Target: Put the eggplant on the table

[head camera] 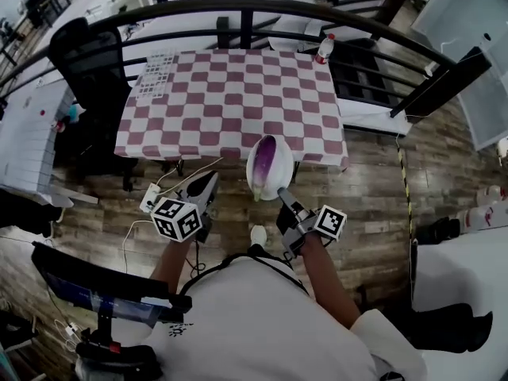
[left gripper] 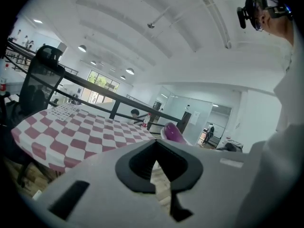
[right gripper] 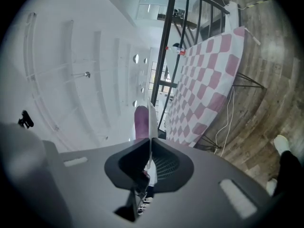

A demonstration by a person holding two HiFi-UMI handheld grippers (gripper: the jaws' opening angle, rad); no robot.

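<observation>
A purple eggplant (head camera: 264, 155) lies on a white plate (head camera: 274, 182) that hangs above the wooden floor, just short of the near edge of the checkered table (head camera: 230, 101). My right gripper (head camera: 282, 198) is shut on the plate's near rim. In the right gripper view the plate (right gripper: 152, 120) stands edge-on between the jaws, with the eggplant (right gripper: 140, 122) behind it. My left gripper (head camera: 207, 184) hovers to the left of the plate, shut and holding nothing. From the left gripper view the eggplant (left gripper: 174, 133) shows past the jaws.
A printed sheet (head camera: 155, 74) lies on the table's far left and a bottle (head camera: 324, 48) stands at its far right corner. A black chair (head camera: 87, 54) is at the left. A dark railing (head camera: 238, 6) curves behind the table. A power strip (head camera: 151, 198) and cables lie on the floor.
</observation>
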